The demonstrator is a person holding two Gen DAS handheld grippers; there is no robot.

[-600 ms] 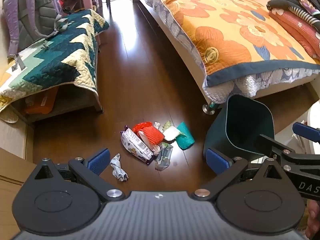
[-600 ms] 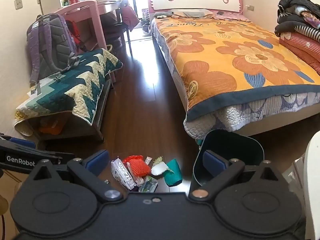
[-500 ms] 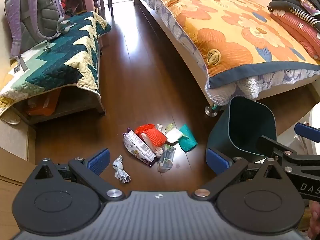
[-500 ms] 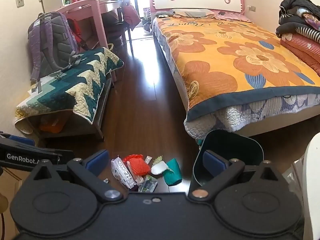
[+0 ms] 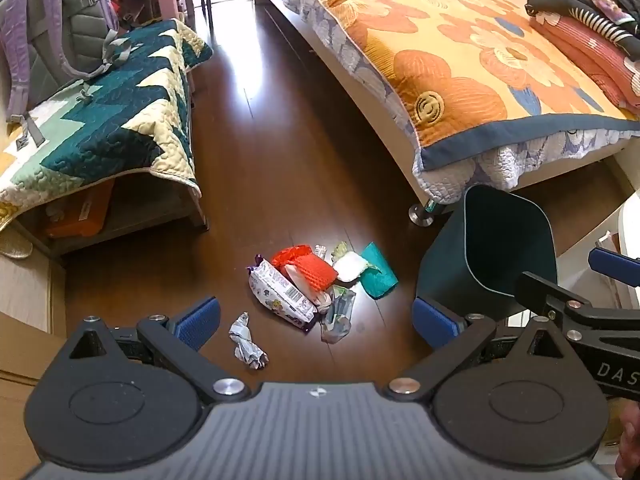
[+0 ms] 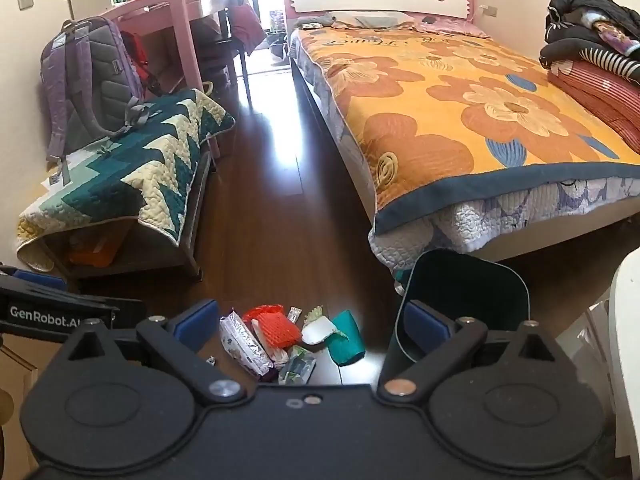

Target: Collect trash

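A pile of trash lies on the dark wood floor: a white and purple wrapper [image 5: 280, 294], a red net bag [image 5: 310, 268], a white pad [image 5: 350, 266], a teal piece [image 5: 378, 276], a clear wrapper [image 5: 338, 314] and a crumpled paper [image 5: 246, 342] apart at the left. The pile also shows in the right wrist view [image 6: 276, 328]. A dark green bin [image 5: 504, 248] stands right of it, seen too in the right wrist view [image 6: 468, 292]. My left gripper [image 5: 316, 318] is open and empty above the pile. My right gripper [image 6: 310, 322] is open and empty, higher up.
A bed [image 5: 460, 60] with an orange flowered cover fills the right. A low bench with a green zigzag quilt [image 5: 108, 120] and a purple backpack [image 5: 52, 28] stands at the left. A pink desk [image 6: 160, 20] is behind it. A white object [image 6: 628, 320] is at the far right.
Both views have shifted slightly; the trash pile and bin sit a little lower in the left wrist view. Both grippers stay open and empty.
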